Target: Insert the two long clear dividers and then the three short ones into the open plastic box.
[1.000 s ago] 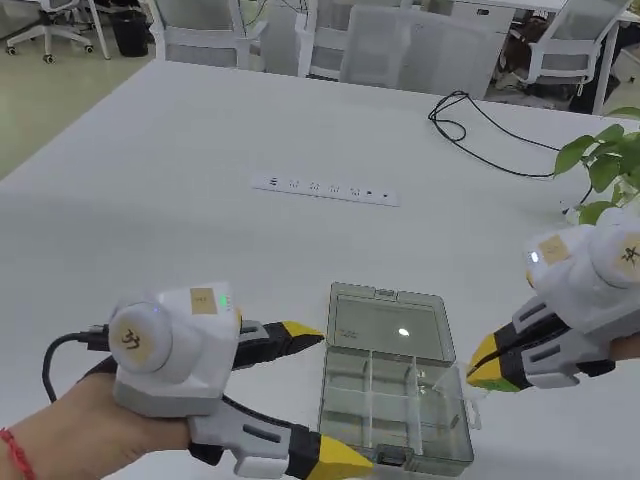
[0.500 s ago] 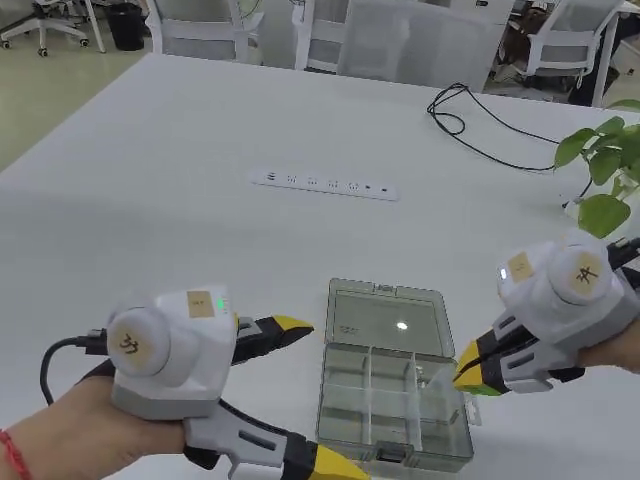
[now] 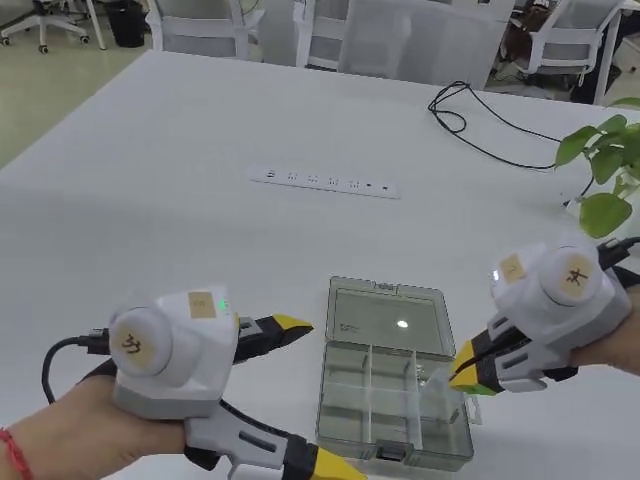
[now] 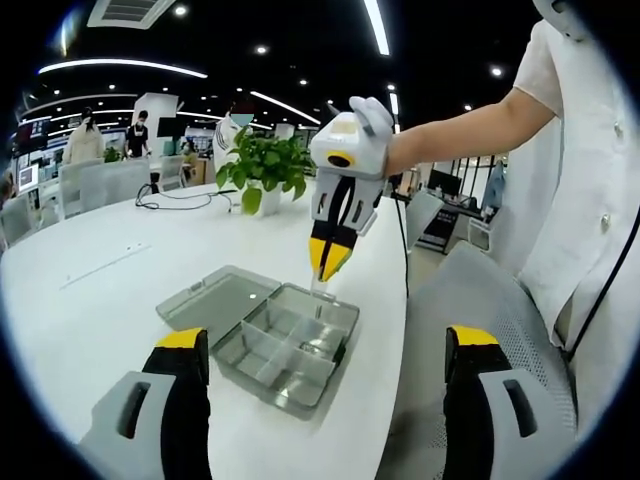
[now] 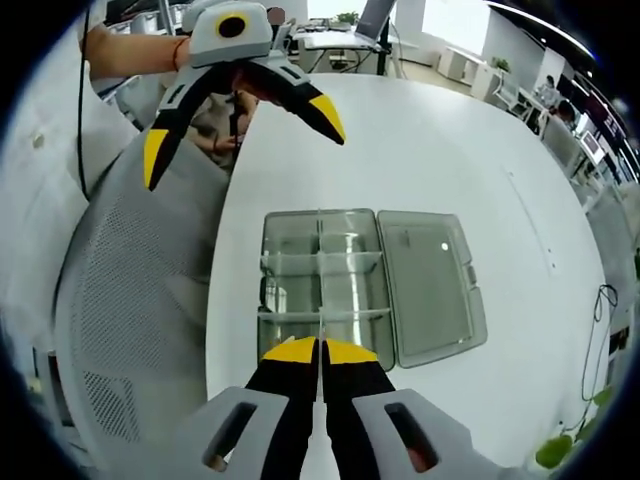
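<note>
The open clear plastic box (image 3: 329, 402) lies near the table's front edge, its lid (image 3: 388, 320) folded flat behind it. Clear dividers stand inside and split it into compartments. My right gripper (image 3: 463, 372) hovers over the box's right side, shut on a thin clear divider (image 3: 441, 386) that hangs from its yellow tips down into the box. In the right gripper view the gripper (image 5: 320, 350) holds that divider (image 5: 321, 318) edge-on above the box (image 5: 290, 232). My left gripper (image 3: 318, 394) stands open just left of the box, holding nothing. The left gripper view has the box (image 4: 232, 357) between its jaws.
A white power strip (image 3: 325, 186) lies mid-table. A black cable (image 3: 480, 130) and a green plant (image 3: 603, 170) are at the back right. Office chairs line the far edge. A grey mesh chair (image 5: 120, 300) sits just off the table's near edge.
My right gripper has moved left and a little down, bringing the clear divider over the box's right compartments. The left gripper has stayed in place.
</note>
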Motion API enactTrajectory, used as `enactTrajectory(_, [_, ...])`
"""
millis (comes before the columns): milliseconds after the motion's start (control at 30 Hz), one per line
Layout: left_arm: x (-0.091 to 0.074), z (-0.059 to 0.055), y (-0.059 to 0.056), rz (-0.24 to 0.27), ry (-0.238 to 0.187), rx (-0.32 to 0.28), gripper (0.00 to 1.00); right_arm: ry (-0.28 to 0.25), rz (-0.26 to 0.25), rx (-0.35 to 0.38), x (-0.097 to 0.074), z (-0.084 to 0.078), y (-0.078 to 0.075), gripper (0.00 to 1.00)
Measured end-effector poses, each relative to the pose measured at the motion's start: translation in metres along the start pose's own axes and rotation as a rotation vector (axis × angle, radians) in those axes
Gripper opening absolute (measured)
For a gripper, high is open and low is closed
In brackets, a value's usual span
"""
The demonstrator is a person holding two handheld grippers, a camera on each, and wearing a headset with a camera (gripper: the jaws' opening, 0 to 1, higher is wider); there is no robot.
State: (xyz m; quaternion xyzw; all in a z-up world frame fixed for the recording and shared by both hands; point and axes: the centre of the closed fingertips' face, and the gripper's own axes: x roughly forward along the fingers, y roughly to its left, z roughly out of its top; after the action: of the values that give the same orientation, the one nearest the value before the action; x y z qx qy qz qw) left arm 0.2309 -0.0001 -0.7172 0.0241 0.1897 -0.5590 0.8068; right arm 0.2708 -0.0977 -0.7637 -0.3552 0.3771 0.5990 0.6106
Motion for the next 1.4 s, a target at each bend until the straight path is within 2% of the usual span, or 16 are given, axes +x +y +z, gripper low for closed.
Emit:
enactTrajectory(800, [0.0, -0.005, -0.001, 0.003, 0.002, -0.017, 0.98, 0.053, 0.019, -0.011, 0.015, -0.008, -0.003, 0.03])
enactTrajectory(1067, [0.0, -0.004, 0.0, 0.007, -0.004, -0.018, 0.98, 0.024, 0.045, 0.005, 0.016, -0.008, -0.003, 0.03])
enactTrajectory(1400, [0.0, -0.006, -0.002, 0.004, -0.003, -0.019, 0.97, 0.006, 0.037, -0.001, 0.021, -0.011, -0.003, 0.03])
